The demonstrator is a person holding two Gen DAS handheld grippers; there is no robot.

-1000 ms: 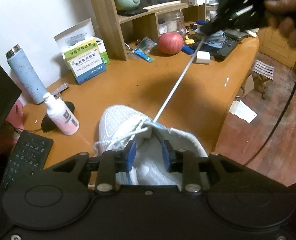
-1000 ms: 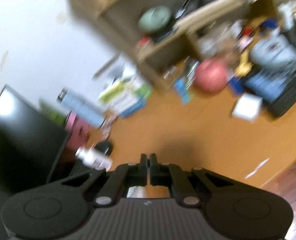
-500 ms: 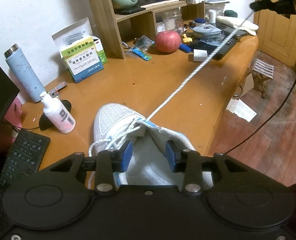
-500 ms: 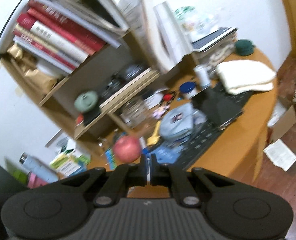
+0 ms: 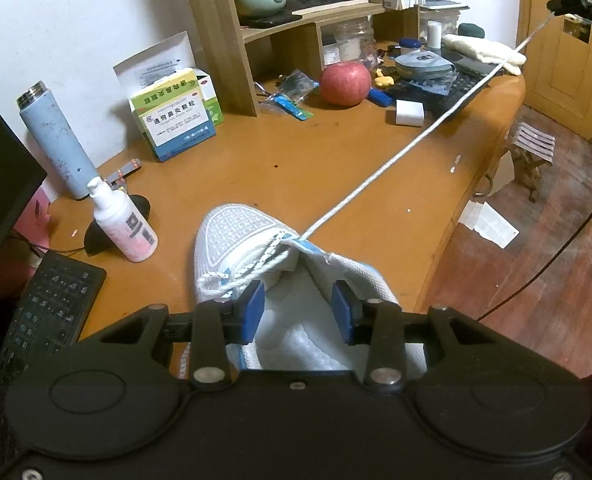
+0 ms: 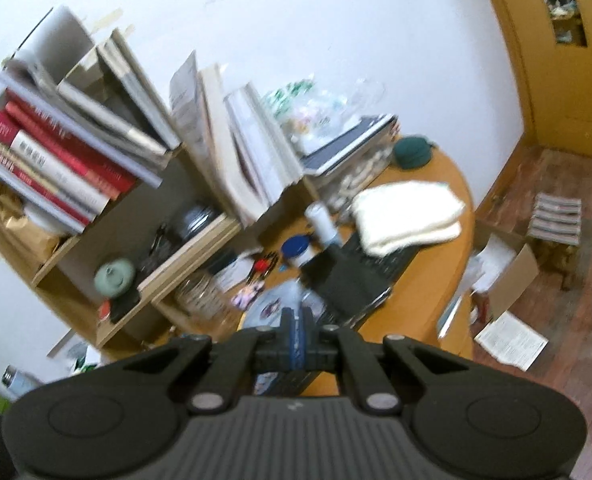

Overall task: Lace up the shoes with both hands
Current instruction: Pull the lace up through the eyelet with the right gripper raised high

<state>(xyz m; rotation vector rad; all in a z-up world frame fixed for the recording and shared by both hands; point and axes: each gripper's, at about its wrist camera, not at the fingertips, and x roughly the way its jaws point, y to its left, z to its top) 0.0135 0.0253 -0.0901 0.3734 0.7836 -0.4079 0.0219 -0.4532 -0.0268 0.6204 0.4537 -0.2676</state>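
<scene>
Right gripper (image 5: pixel 552 2) drew lace (image 5: pixel 396 156) farther; left gripper (image 5: pixel 296 306) widened.

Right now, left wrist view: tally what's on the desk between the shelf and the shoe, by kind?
Bottles: 2, blue flask, white pump bottle
Medicine boxes: 1
Apples: 1
Shoes: 1
Keyboards: 1
Total: 6
</scene>
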